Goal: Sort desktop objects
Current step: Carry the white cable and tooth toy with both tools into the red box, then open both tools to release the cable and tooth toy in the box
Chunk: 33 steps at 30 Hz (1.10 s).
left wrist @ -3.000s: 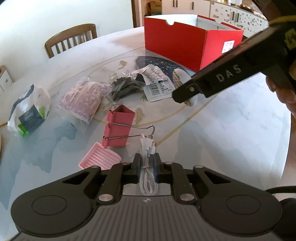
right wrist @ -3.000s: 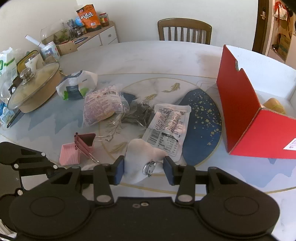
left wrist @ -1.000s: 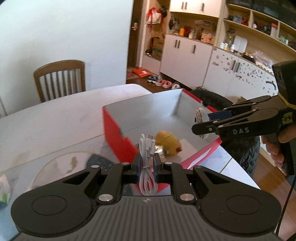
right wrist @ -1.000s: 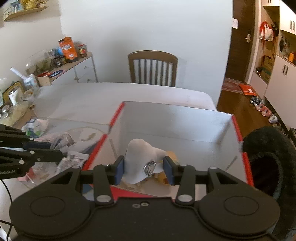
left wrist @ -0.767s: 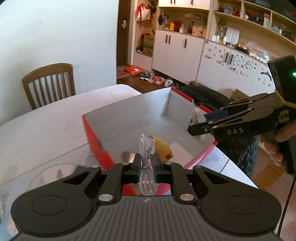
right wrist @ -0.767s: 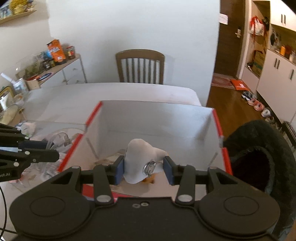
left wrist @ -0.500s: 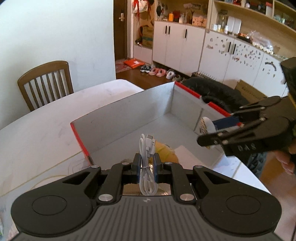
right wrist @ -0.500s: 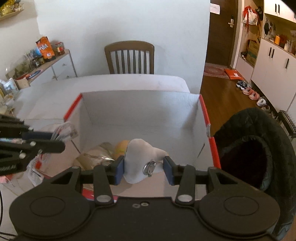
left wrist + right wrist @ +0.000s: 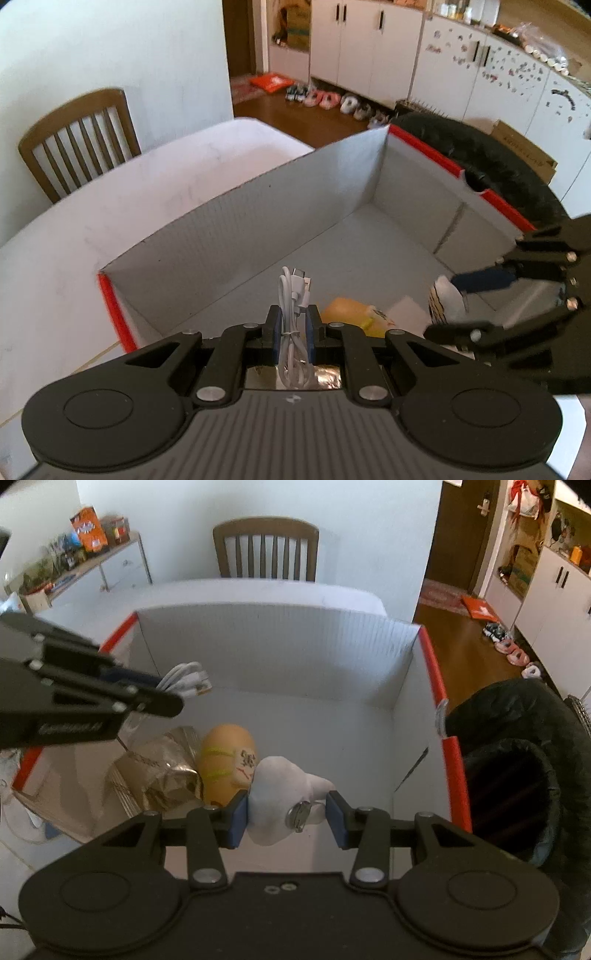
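Note:
My left gripper point(image 9: 291, 325) is shut on a coiled white cable point(image 9: 293, 314), held over the near left part of the red box point(image 9: 110, 306). The same cable point(image 9: 184, 683) sticks out of the left gripper point(image 9: 173, 698) in the right wrist view. My right gripper point(image 9: 288, 812) is shut on a white plush toy with a metal clasp point(image 9: 280, 794), low over the box floor. From the left wrist view that gripper point(image 9: 461, 306) comes in at the right with the toy point(image 9: 443, 299). Inside the box lie a tan plush point(image 9: 227, 760) and a foil packet point(image 9: 159, 771).
The box has white inner walls point(image 9: 280, 653) and stands on a pale table point(image 9: 110, 192). Wooden chairs point(image 9: 266, 550) stand behind the table. A black padded seat point(image 9: 517, 760) is right of the box. A sideboard with snacks point(image 9: 85, 546) is at the far left.
Both grippers moved from over the table clutter to above the box and sank toward its inside, each carrying its object. The box now fills both views.

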Available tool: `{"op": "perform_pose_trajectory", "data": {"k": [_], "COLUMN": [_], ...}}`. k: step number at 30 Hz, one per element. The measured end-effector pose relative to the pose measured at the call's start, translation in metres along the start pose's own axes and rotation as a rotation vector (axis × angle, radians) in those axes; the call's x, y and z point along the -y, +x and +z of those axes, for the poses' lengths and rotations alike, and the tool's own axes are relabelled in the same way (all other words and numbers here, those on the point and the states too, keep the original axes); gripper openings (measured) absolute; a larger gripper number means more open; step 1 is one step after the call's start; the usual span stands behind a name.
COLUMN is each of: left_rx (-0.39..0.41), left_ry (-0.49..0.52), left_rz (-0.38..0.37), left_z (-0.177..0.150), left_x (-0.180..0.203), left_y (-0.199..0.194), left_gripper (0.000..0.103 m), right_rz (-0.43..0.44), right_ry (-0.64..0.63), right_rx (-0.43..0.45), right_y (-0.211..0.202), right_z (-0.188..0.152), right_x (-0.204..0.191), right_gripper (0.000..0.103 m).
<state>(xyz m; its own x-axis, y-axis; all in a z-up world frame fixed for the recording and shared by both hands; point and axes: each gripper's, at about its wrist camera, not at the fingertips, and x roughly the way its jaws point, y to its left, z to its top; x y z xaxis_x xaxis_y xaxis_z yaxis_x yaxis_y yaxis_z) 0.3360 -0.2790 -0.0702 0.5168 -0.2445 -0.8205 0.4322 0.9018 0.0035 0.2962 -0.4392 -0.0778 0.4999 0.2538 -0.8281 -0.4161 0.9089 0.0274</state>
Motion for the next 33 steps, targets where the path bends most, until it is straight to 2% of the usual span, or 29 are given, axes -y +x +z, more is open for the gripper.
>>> {"op": "perform_pose_trajectory", "data": {"k": [8,17,24,27,33], "left_rx": [-0.109,-0.191,-0.182,-0.164,-0.111], "left_ry": [0.008,-0.007,-0.038,-0.043,-0.061], "left_rz": [0.009,-0.007,-0.017,-0.014,-0.040], "left_z": [0.007,0.006,0.004,0.004,0.001], "left_x": [-0.002,-0.006,-0.008,-0.008,-0.006], "left_y": [0.032,0.045,0.038,0.031,0.008], "left_gripper": [0.012,0.012,0.013,0.013,0.020], "right_rz": [0.010,0.012,0.017,0.018,0.024], "right_ry": [-0.014,-0.018,-0.018,-0.008,0.011], "right_rx": [-0.095,-0.129,-0.111,-0.096,-0.068], "right_y": [0.028,0.037,0.031,0.026,0.012], "right_z": [-0.002,-0.005,-0.006,-0.005,0.001], "right_x": [0.001,-0.002,-0.008,-0.007,-0.003], "right_gripper": [0.043,0.045,0.049,0.059,0.063]}}
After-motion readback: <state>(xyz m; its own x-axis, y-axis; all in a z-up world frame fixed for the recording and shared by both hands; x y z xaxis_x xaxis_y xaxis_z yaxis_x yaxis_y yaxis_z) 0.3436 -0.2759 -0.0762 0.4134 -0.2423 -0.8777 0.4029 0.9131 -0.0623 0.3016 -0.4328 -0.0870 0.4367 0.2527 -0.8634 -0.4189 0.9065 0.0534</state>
